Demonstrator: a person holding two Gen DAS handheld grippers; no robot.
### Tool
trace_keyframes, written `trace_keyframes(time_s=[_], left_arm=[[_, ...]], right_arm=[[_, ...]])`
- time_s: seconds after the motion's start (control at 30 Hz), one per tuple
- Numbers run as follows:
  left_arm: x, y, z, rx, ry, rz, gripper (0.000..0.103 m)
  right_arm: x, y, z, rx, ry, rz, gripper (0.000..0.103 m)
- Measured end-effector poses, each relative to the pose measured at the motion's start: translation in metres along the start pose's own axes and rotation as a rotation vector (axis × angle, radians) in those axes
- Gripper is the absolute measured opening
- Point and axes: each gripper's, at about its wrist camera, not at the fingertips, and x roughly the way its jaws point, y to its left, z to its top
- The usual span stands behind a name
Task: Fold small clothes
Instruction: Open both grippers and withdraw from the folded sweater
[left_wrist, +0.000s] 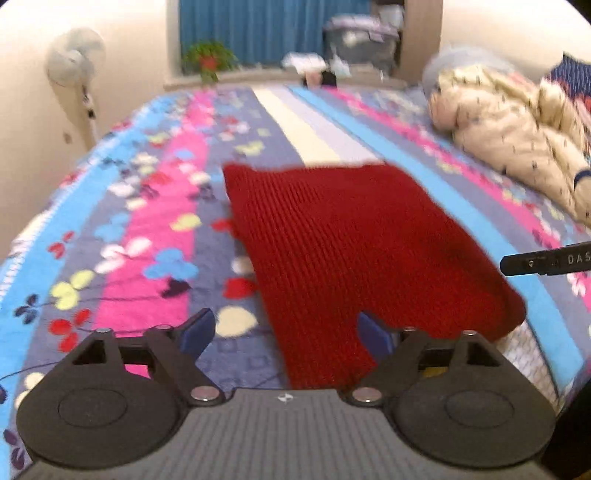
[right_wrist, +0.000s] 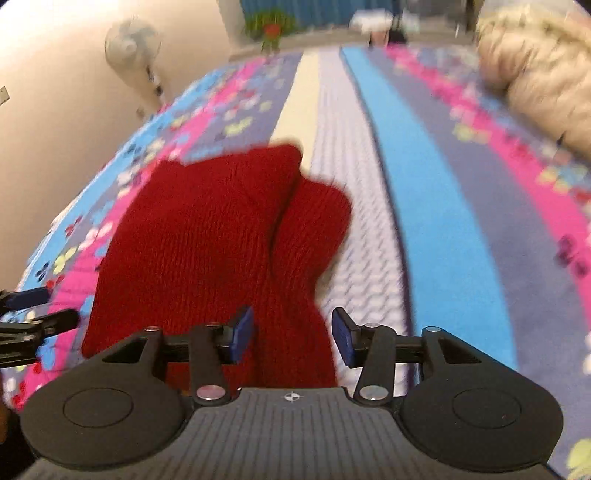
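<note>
Tongs left (left_wrist: 284, 332) and right (right_wrist: 292, 334) both gape wide, empty, over the red knit garment (left_wrist: 332, 240).

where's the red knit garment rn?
The red knit garment lies flat on the striped floral bedspread, mid-bed in both wrist views, directly ahead of both open tools; the cream padded jacket sits far right.

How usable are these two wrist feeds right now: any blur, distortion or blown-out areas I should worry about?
Left wrist view: red knit garment fairly sharp, its ribs readable; fan and wall washed out; fisheye bends the bedspread edges. Right wrist view: heavy motion blur on the garment and cream jacket; right gripper stays crisp, jaws apart, as is the left gripper.
</note>
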Motion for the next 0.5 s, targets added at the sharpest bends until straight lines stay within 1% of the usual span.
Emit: trace_keyframes(time_s=[0.07, 0.13, 0.2, 0.27, 0.33, 0.4, 0.43, 0.5], left_arm=[[-0.02, -0.004, -0.002, -0.005, -0.054, 0.022, 0.09], [-0.038, -0.009, -0.002, -0.011, -0.098, 0.043, 0.091], [-0.056, -0.015, -0.003, -0.025, -0.132, 0.068, 0.091], [-0.072, -0.022, -0.003, -0.041, -0.159, 0.081, 0.091], [-0.084, -0.03, -0.003, -0.049, -0.161, 0.063, 0.091], [-0.091, -0.04, -0.005, -0.044, -0.147, 0.092, 0.091], [-0.093, -0.044, -0.009, -0.056, -0.14, 0.096, 0.091], [-0.092, -0.048, -0.019, -0.105, -0.113, 0.077, 0.091]], right_arm=[[-0.019, 0.009, -0.004, -0.049, -0.081, -0.039, 0.07], [-0.036, 0.016, -0.009, -0.083, -0.149, -0.064, 0.073], [-0.05, 0.021, -0.015, -0.1, -0.187, -0.079, 0.076], [-0.063, 0.026, -0.022, -0.106, -0.212, -0.1, 0.082], [-0.074, 0.03, -0.031, -0.108, -0.23, -0.117, 0.084], [-0.084, 0.032, -0.038, -0.095, -0.241, -0.113, 0.086], [-0.088, 0.033, -0.042, -0.087, -0.243, -0.113, 0.088], [-0.09, 0.036, -0.048, -0.082, -0.235, -0.117, 0.089]])
